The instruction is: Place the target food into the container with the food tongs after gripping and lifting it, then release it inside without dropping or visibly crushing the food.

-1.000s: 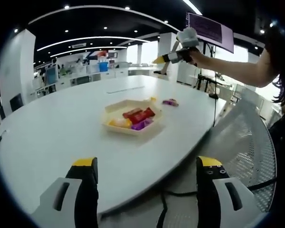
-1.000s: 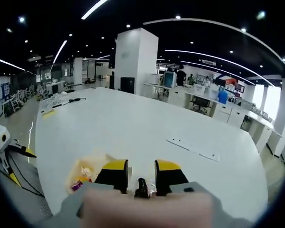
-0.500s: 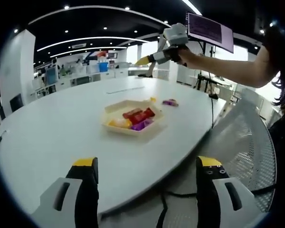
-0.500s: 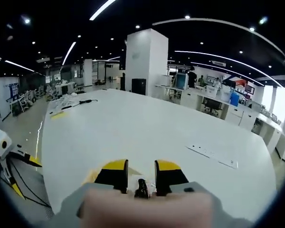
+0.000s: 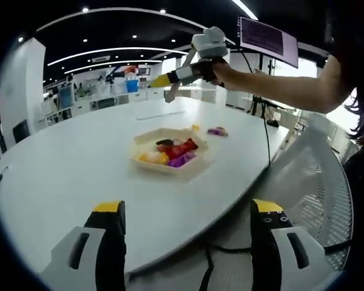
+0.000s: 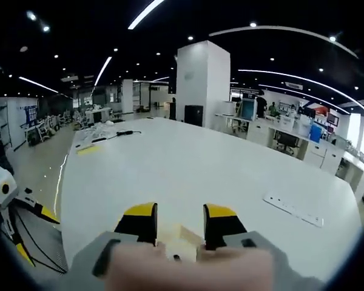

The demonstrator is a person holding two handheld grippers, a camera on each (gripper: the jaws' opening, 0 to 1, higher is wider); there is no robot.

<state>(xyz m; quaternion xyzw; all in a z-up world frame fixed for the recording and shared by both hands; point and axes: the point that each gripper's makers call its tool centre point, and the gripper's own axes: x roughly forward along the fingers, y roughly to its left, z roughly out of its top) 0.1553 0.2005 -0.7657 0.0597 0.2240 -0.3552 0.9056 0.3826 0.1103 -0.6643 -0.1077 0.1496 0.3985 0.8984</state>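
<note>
1. The left tool (image 5: 188, 239), with its yellow-tipped black jaws, is hanging wide apart and gripping nothing, low at the near edge of the broad white oval bench (image 5: 79, 163); it is not moving between the pictures.
2. Further in, the shallow cream-coloured tray (image 5: 168, 150) is sitting on the bench with a heap of wrapped foods: I am counting roughly one yellow, two red and one purple, and a small dark piece (image 5: 164, 143) is now lying at the back of the heap where none lay half a second ago.
3. One more purple wrapped sweet (image 5: 217, 130) is lying on the bench just beyond the tray, apart from it, with a small yellow bit beside the tray's far corner.
4. Farthest, the right tool (image 5: 170, 79) is travelling leftward above the bench, held in the person's outstretched hand (image 5: 213, 71). In the right gripper view its jaws (image 6: 181, 218) are standing slightly further apart than before, and the dark item that sat between them is gone; only the tray corner is showing in the gap.
5. I am judging the release as done, inside the tray, with one loose sweet possibly next.
</note>
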